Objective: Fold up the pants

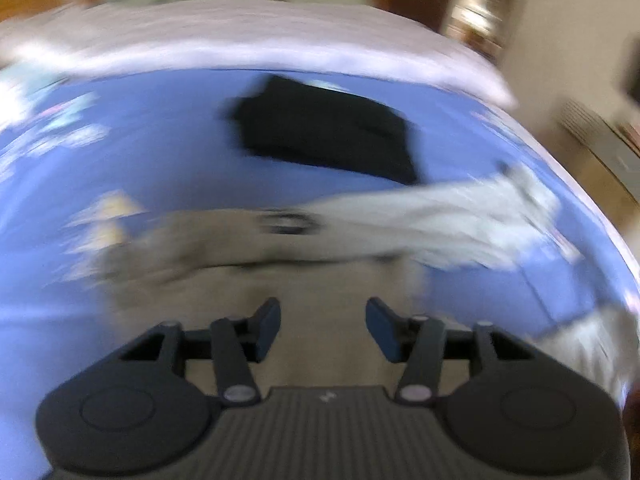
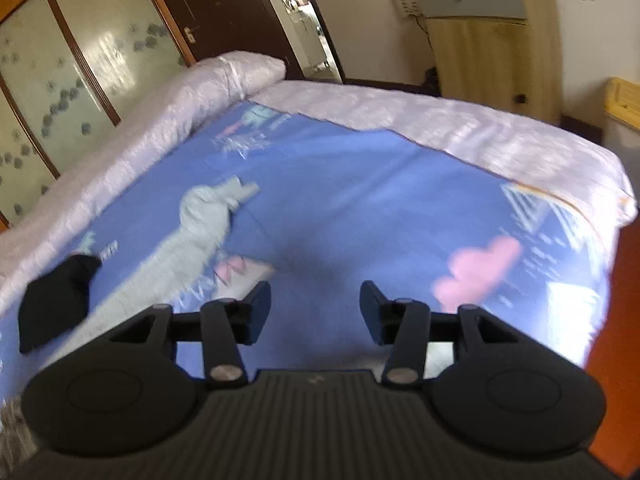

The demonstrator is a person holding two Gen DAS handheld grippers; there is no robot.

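Observation:
Beige pants (image 1: 224,248) lie on the blue printed bed sheet (image 1: 168,148), just ahead of and under my left gripper (image 1: 323,326), which is open and empty above them. The left wrist view is motion-blurred. A dark button or ring (image 1: 286,226) shows near their waist. A pale grey-white part of cloth (image 1: 452,220) stretches to the right. My right gripper (image 2: 315,308) is open and empty above bare blue sheet (image 2: 340,200). A strip of beige cloth (image 2: 12,420) shows at the right wrist view's lower left edge.
A folded black garment lies on the sheet beyond the pants (image 1: 328,136) and at the left of the right wrist view (image 2: 56,304). A pink-white quilt (image 2: 440,120) rims the bed. Wardrobe doors (image 2: 80,60), a dark door (image 2: 224,12) and a cabinet (image 2: 488,40) stand beyond.

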